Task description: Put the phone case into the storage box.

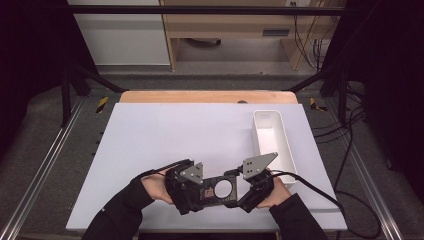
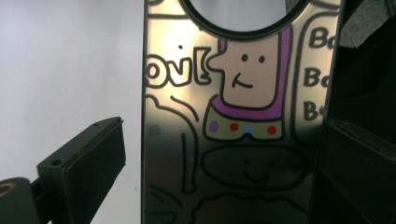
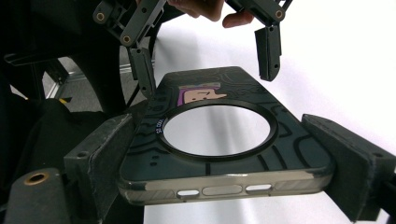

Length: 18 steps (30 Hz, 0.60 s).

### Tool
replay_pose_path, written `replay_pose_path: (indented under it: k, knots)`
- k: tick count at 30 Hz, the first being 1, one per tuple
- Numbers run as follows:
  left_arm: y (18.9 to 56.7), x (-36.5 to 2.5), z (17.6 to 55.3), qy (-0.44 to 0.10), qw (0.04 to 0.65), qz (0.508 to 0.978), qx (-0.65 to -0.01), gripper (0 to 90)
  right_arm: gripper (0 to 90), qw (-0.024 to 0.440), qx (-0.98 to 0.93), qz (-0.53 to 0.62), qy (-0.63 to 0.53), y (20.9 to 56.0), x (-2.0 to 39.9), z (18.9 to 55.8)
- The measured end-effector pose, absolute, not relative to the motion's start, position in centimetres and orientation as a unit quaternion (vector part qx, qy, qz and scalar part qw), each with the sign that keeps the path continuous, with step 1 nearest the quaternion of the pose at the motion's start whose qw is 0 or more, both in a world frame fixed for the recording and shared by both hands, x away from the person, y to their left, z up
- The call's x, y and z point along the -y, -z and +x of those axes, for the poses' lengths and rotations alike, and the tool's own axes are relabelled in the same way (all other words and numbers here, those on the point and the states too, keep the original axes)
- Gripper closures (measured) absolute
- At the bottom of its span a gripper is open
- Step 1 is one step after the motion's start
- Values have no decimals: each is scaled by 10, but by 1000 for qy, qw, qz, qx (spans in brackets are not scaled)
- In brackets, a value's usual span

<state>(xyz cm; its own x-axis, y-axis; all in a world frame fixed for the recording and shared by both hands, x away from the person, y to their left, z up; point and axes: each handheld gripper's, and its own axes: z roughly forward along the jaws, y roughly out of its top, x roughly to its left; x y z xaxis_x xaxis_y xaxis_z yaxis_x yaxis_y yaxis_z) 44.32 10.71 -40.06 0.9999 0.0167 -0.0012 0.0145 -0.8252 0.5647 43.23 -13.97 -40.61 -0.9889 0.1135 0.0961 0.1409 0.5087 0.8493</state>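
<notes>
A dark phone case (image 1: 217,190) printed with cartoon figures (image 2: 233,116) and a round ring hangs level between both grippers, just above the white table top (image 1: 175,135) near its front edge. My right gripper (image 3: 217,126) is shut on it, one pad pressed against each long side near the button end (image 3: 219,189). The left gripper (image 1: 200,192) straddles the case's other end with its jaws spread. In the left gripper view a gap shows between the left pad (image 2: 93,168) and the case edge. Seen from the right gripper view, the left gripper (image 3: 205,81) has its far finger (image 3: 268,51) standing off the case.
An empty white rectangular tray (image 1: 270,135) lies on the table's right side, just beyond my right hand. Black cables (image 1: 310,187) trail off the right gripper over the table's right edge. Metal frame rails run along both sides of the table.
</notes>
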Motion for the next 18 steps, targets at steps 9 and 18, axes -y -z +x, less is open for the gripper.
replay_pose_path:
  k: [9, 18]
  knots:
    - [402, -103, 444, -9, 268, 963, -2, 17, 126, 8, 875, -74, 478, 402, 140, 433]
    - [402, -96, 445, -11, 238, 971, 7, 17, 127, 7, 882, -73, 466, 398, 137, 434]
